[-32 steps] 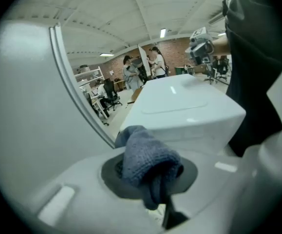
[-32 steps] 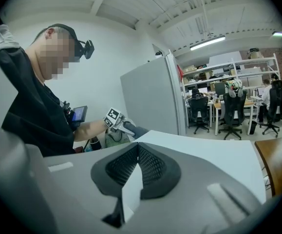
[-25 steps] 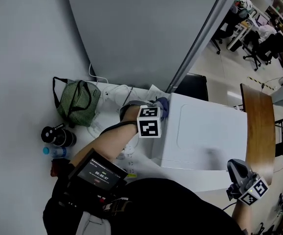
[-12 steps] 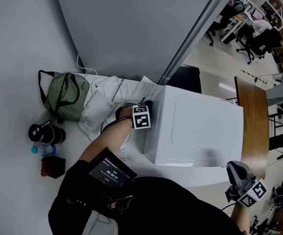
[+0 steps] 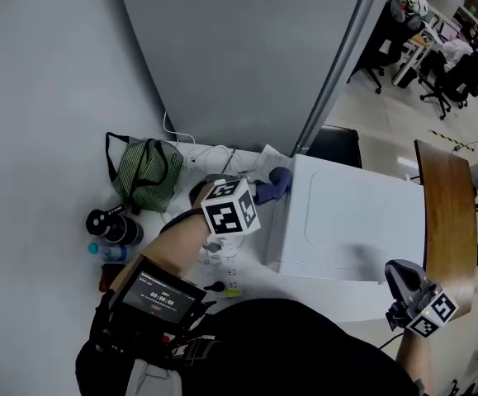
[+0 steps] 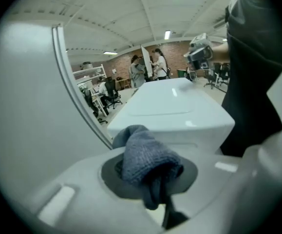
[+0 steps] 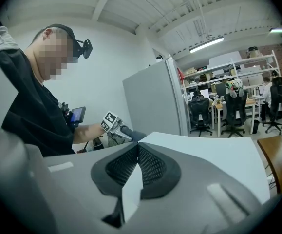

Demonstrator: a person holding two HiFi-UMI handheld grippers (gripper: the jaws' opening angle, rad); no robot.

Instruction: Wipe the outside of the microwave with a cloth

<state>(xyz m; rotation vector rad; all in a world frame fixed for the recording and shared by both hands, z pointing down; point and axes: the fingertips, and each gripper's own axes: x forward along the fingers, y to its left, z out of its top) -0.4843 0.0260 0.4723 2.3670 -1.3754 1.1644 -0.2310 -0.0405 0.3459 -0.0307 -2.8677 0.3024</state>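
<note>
Cloth [image 6: 148, 160] is sitting clamped in the left gripper's [image 5: 261, 191] fingers, at the upper left edge of the microwave [image 5: 362, 221]. Right gripper [image 7: 133, 172] is hovering near the microwave's front right corner, fingers pressed together, holding nothing.

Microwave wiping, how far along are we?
Done: the cloth is picked up, clamped in the left gripper. In hand: it sits at the microwave's top left edge. Left: no surface shows wiping marks, so probably most of the outside. The right gripper is shut and empty near the front corner.
</note>
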